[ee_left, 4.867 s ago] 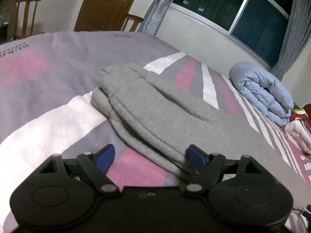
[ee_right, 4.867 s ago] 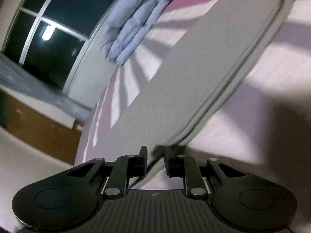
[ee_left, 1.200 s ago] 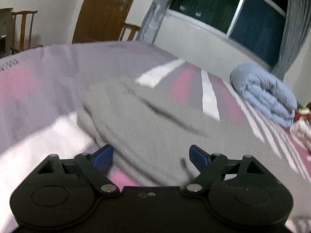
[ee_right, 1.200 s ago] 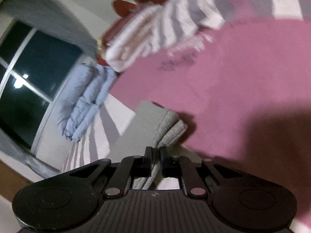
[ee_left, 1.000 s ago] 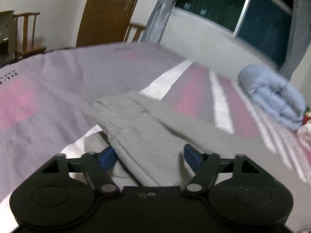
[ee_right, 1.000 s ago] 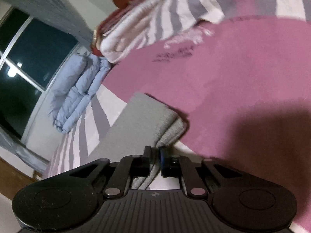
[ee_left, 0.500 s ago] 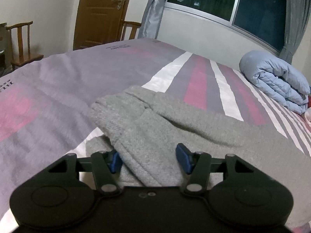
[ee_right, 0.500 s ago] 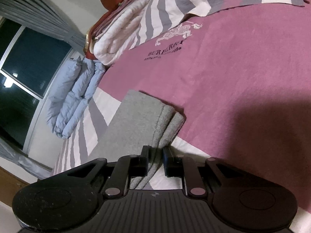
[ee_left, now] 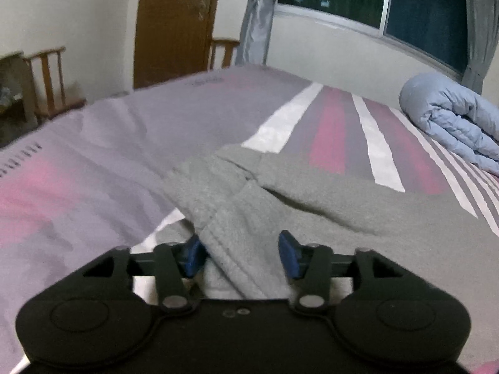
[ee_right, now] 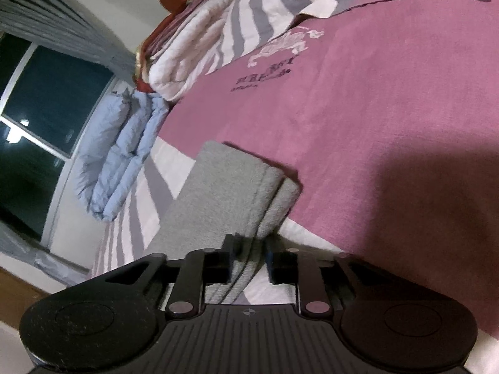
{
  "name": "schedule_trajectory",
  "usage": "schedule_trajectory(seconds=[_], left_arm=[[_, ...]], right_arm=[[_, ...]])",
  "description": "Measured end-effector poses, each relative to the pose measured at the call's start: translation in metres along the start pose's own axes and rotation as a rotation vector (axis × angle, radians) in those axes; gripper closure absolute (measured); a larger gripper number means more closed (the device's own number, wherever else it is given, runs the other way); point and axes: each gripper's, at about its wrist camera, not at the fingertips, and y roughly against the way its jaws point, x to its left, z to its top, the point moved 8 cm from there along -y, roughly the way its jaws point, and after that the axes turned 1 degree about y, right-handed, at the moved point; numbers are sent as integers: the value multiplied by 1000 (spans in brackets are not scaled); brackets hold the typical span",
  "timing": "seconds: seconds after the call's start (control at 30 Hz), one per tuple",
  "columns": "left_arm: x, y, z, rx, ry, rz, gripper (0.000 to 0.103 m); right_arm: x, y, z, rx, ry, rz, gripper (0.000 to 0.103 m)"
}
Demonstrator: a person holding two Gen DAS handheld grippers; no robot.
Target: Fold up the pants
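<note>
One gray pants (ee_left: 312,205), two chairs (ee_left: 50,74), one quilt (ee_left: 452,118)

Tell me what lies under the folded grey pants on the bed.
The grey pants rest on the striped bedspread, its white, grey and pink bands running out from beneath them. Whatever lies directly under the fabric, or between its folded layers, is covered.

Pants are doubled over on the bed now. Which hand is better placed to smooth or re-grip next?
Probably the left. The left gripper straddles the bunched end of the grey pants, jaws opening around the cloth. The right gripper is letting go of the neat folded end.
</note>
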Motion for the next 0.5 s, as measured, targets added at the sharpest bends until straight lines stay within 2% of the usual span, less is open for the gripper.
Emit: schedule_trajectory(seconds=[0.03, 0.07, 0.1, 0.2, 0.4, 0.5], left_arm=[[-1, 8, -2, -19, 10, 2, 28], [-3, 15, -3, -37, 21, -10, 22], [-6, 21, -6, -51, 29, -26, 22], [-16, 28, -15, -48, 35, -33, 22], [-22, 22, -45, -3, 70, -24, 21], [-17, 21, -48, 2, 99, -34, 18]], right_arm=[[2, -1, 0, 3, 12, 10, 72], [3, -1, 0, 4, 19, 18, 68], [5, -2, 1, 5, 23, 28, 64], [7, -5, 0, -1, 28, 41, 64], [-4, -3, 6, -7, -89, 111, 64], [-10, 4, 6, 3, -141, 153, 64]])
